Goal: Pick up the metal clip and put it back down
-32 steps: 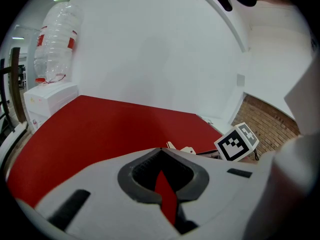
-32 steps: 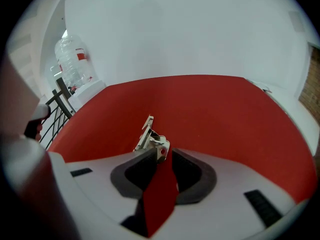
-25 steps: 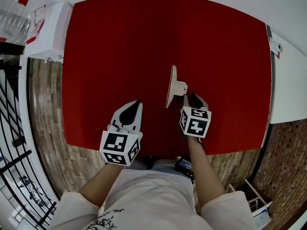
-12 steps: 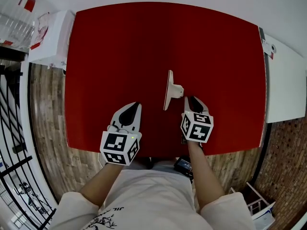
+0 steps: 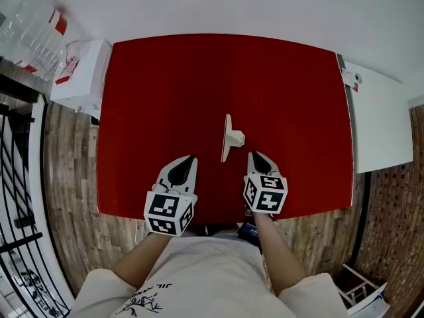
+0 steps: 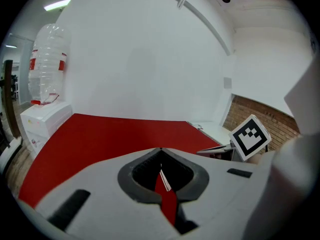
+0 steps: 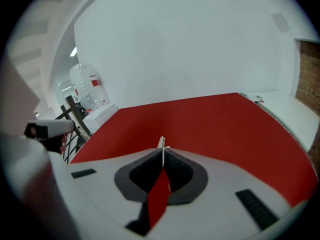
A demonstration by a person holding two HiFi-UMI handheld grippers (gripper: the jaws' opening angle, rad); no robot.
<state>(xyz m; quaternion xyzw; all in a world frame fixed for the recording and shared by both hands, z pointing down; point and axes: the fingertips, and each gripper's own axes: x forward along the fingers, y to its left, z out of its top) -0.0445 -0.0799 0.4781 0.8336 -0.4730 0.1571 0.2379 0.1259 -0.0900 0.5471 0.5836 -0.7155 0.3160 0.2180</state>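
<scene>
The metal clip [image 5: 228, 138], a pale flat strip with a small tab on its right side, lies near the middle of the red table [image 5: 165, 98]. My right gripper [image 5: 255, 156] hovers just right of it and nearer to me, apart from it. Its jaws have just been closing with nothing between them, and they stand shut. In the right gripper view the clip [image 7: 161, 143] peeks out just past the closed tips of the right gripper [image 7: 163, 150]. My left gripper [image 5: 187, 158] hangs shut and empty to the left of the clip. In the left gripper view the left gripper [image 6: 160, 149] has its tips meeting.
A white box [image 5: 83, 78] with a clear water bottle [image 5: 33, 38] stands off the table's left corner. A white counter [image 5: 377, 118] adjoins the right side. A black railing [image 5: 16, 177] runs along the left. The table's front edge [image 5: 218, 216] lies under my hands.
The right jaws went from open beside the clip's tab to shut. Both grippers drew back from the clip toward me. The clip stayed on the table.
</scene>
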